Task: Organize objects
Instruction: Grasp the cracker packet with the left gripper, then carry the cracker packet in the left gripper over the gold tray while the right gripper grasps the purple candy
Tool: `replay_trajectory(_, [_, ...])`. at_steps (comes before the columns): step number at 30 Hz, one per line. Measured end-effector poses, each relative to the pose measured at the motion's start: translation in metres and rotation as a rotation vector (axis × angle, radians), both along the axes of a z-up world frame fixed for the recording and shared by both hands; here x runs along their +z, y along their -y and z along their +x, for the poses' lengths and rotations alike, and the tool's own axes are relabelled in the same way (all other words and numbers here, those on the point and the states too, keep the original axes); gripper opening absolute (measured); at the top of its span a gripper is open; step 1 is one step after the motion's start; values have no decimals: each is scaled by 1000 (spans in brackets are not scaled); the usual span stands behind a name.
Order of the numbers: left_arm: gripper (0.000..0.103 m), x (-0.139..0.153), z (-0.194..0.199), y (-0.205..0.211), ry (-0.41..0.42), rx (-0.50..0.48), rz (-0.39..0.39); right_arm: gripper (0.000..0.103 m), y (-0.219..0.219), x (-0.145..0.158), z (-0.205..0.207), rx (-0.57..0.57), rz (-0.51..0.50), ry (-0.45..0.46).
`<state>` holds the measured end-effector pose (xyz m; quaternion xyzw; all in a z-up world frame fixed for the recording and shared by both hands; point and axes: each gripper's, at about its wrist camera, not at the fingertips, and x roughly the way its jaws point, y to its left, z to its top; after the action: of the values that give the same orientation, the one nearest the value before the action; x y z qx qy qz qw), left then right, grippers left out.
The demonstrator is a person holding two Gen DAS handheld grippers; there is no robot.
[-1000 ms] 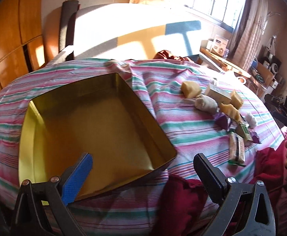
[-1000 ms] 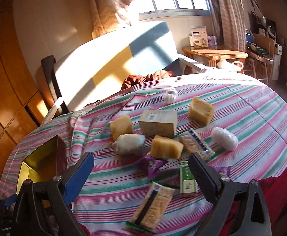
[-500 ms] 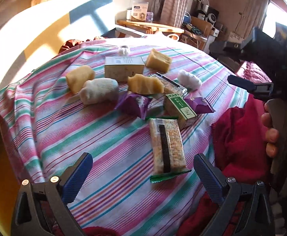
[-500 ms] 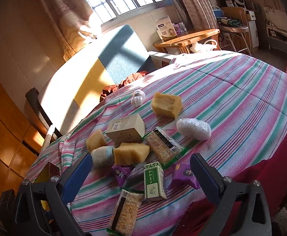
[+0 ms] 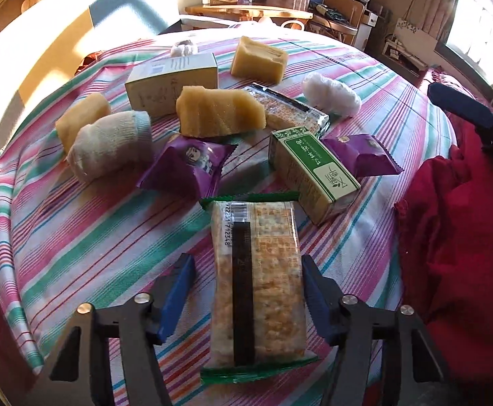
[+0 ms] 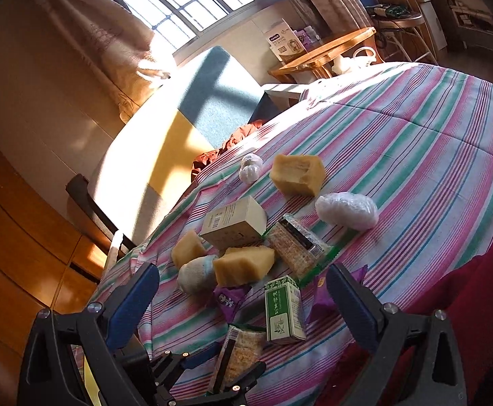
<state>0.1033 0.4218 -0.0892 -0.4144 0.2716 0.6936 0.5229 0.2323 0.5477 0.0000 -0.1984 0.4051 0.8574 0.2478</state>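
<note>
Crinkly clear cracker pack (image 5: pixel 258 280) lies at the near edge of the striped cloth (image 5: pixel 77 237), long axis running near to far, barcode end far. Left gripper (image 5: pixel 246 291) jaws have just been closing around it; right pad touches, left pad shows a gap. Pick step; next finish the squeeze, then lift. Right gripper (image 6: pixel 243 301) hangs apart, empty.

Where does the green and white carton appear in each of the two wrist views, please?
Left wrist view: the green and white carton lies right of centre, just beyond the cracker packet, with a purple wrapper on either side.
Right wrist view: the carton stands low and centre, between the gripper's fingers, right of the cracker packet.
Shared landmark: the pale box behind the yellow sponge.
</note>
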Motion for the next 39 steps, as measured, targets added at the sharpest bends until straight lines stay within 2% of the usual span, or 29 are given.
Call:
replay_trajectory(3, [44,2,-10,20,26,18,26,100,0,-2,-5,14,-6,32])
replay_trajectory(10, [43,5,-21,80,9,101,60,92,2,-6,-18,46,-10,128])
replay_trajectory(15, [43,9,-24,118,15,164,79,84,10,-9,-37,115,16,249])
replay_trajectory(22, [43,30,-34,149,14,224,153,70,48,-18,-96,324,54,397])
replay_trajectory(27, [43,41,-37,165,15,245,186,65,78,-36,-147,451,152,533])
replay_trajectory(31, [43,50,-39,179,18,271,216,63,69,-52,-175,464,219,645])
replay_trajectory(34, [43,55,-41,187,16,290,236,63,47,-64,-186,451,195,677])
replay_trajectory(39, [43,61,-42,197,14,315,254,62,39,-73,-194,513,165,619])
